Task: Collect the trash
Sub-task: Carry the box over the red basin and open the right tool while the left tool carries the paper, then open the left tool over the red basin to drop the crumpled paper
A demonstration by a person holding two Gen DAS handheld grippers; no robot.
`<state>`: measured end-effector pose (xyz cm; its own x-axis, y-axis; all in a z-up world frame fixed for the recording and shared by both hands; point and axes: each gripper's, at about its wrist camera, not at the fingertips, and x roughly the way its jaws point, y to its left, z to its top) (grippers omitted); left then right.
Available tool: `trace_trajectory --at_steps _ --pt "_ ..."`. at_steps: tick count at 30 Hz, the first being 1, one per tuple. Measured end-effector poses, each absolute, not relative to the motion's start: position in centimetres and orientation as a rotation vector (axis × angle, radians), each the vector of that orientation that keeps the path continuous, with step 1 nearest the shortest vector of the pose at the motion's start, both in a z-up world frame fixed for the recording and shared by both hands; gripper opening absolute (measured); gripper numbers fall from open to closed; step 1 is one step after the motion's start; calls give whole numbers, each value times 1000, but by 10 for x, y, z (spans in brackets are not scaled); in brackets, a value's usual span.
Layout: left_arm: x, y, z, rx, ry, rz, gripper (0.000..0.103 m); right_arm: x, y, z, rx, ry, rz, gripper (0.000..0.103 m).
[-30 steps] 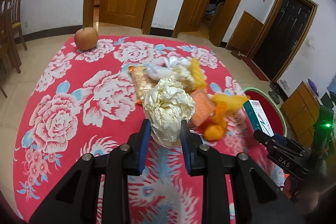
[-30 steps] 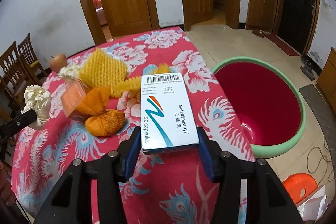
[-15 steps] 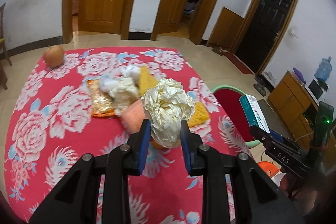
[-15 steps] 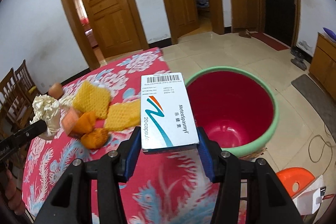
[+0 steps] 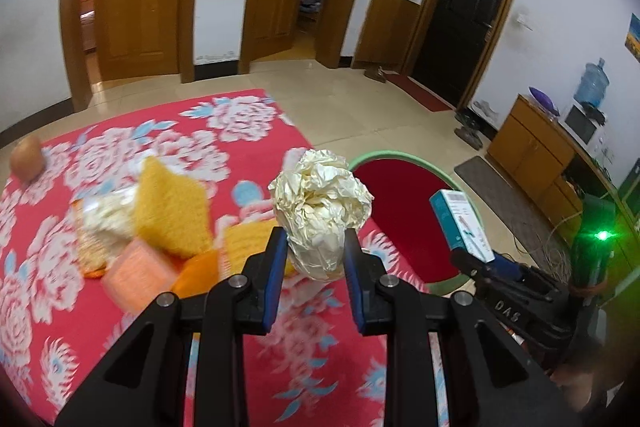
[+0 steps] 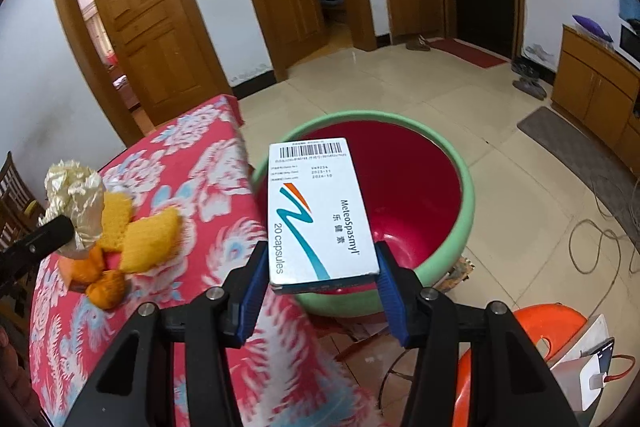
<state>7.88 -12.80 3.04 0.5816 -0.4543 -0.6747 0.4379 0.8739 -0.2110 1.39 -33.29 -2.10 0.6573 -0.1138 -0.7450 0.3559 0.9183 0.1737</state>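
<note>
My left gripper (image 5: pixel 314 247) is shut on a crumpled ball of pale gold paper (image 5: pixel 320 205), held above the right part of the red flowered tablecloth (image 5: pixel 120 155). My right gripper (image 6: pixel 320 267) is shut on a white medicine box (image 6: pixel 318 211) with a barcode, held over the near rim of a big red basin with a green rim (image 6: pixel 468 195). The same basin (image 5: pixel 400 183) shows past the table edge in the left wrist view, with the box (image 5: pixel 460 223) to its right. The paper ball (image 6: pixel 76 195) appears at the left of the right wrist view.
On the cloth lie yellow foam nets (image 5: pixel 170 207), an orange packet (image 5: pixel 136 271), white crumpled scraps (image 5: pixel 106 215) and an apple (image 5: pixel 26 157). An orange stool (image 6: pixel 532 331) and cables (image 6: pixel 600 239) are on the floor near the basin. Wooden doors and a low cabinet (image 5: pixel 536 151) line the walls.
Both grippers have swung to the right with their loads. The basin has come much closer in both views, and the medicine box now hangs over its rim instead of over the cloth.
</note>
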Motion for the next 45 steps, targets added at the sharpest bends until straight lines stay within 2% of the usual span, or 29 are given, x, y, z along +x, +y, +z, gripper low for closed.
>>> trace_trajectory --at_steps 12,30,31,36,45 --pt "100 -183 14 38 833 -568 28 13 -369 -38 395 818 -329 57" --pt "107 -235 -9 76 882 -640 28 -11 -388 -18 448 740 -391 65" --pt "108 -236 -9 74 881 -643 30 -11 -389 -18 450 740 -390 65" --pt "108 -239 -4 65 869 -644 54 -11 -390 -17 457 736 -394 66" --pt "103 -222 7 54 852 -609 55 -11 -382 -12 452 722 -377 70"
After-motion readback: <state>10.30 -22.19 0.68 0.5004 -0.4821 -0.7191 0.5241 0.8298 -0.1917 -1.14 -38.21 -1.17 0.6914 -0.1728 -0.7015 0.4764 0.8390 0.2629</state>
